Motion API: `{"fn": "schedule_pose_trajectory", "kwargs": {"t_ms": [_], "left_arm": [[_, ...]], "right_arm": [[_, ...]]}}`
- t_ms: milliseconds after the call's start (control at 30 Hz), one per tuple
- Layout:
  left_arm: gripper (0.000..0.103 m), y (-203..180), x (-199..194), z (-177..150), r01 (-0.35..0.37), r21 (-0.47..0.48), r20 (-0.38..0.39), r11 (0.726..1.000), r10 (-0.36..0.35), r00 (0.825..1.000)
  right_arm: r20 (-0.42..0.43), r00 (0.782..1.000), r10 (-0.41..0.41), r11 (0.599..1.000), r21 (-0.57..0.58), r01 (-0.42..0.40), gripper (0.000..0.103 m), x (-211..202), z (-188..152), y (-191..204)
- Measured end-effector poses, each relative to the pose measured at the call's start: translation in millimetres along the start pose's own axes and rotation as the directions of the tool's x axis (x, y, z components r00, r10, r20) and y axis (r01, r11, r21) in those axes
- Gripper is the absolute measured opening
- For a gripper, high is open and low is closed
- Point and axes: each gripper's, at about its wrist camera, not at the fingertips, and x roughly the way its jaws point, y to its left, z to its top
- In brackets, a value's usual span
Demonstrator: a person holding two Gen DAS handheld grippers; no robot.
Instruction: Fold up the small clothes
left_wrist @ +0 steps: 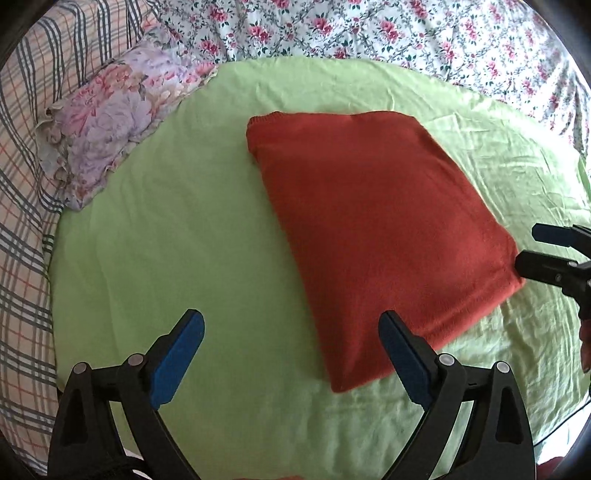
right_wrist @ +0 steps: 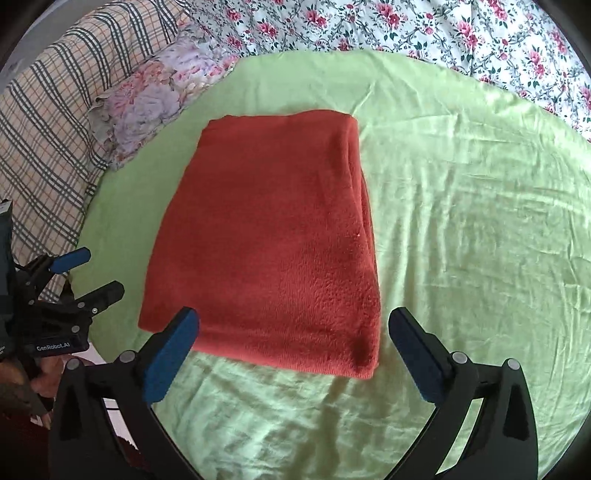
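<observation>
A: Count first. One garment (left_wrist: 373, 229), rust-red, folded into a thick rectangular pad, knit with a fuzzy nap. Seen again from the right wrist (right_wrist: 266, 243).

B: Where is it?

A: Flat on the green sheet (left_wrist: 166, 240), roughly mid-sheet. One sheet, thin smooth cotton look, lots of fine creases, more on the right side (right_wrist: 480, 221).

B: Grippers?

A: Two. Left gripper (left_wrist: 291, 354) has its jaws spread wide, nothing between the blue pads, just green sheet and the near corner of the garment below. Right gripper (right_wrist: 291, 350) likewise gaping, empty, hanging over the garment's near edge, not touching. Black hard plastic arms, flat blue pads, two silver rivets per finger.

B: Each visible in the other's view?

A: Yes, right gripper (left_wrist: 532, 251) at the garment's right corner, left gripper (right_wrist: 96, 273) off the garment's left edge.

B: Other cloth?

A: One small pillow (left_wrist: 118, 122), faded purple-pink floral, frilled edge, upper left. One plaid cover (left_wrist: 26, 184), dark and orange lines on cream. One floral bedspread (left_wrist: 406, 29), white with pink roses, rumpled
</observation>
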Motion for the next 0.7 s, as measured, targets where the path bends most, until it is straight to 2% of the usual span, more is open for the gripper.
{"fn": "schedule_pose_trajectory", "kwargs": {"t_ms": [300,700], "left_arm": [[0.096,-13.0,8.2,20.6,-0.02,0.011,-0.008,1.0,0.02,1.0],[0.097,-17.3,14.9,40.8,0.01,-0.01,-0.022,1.0,-0.01,1.0]], "right_arm": [[-0.023,1.0,-0.003,0.999,-0.05,0.002,0.102,12.6,14.8,3.6],[-0.054,0.999,0.004,0.998,-0.062,-0.007,0.102,27.3,34.2,8.6]]}}
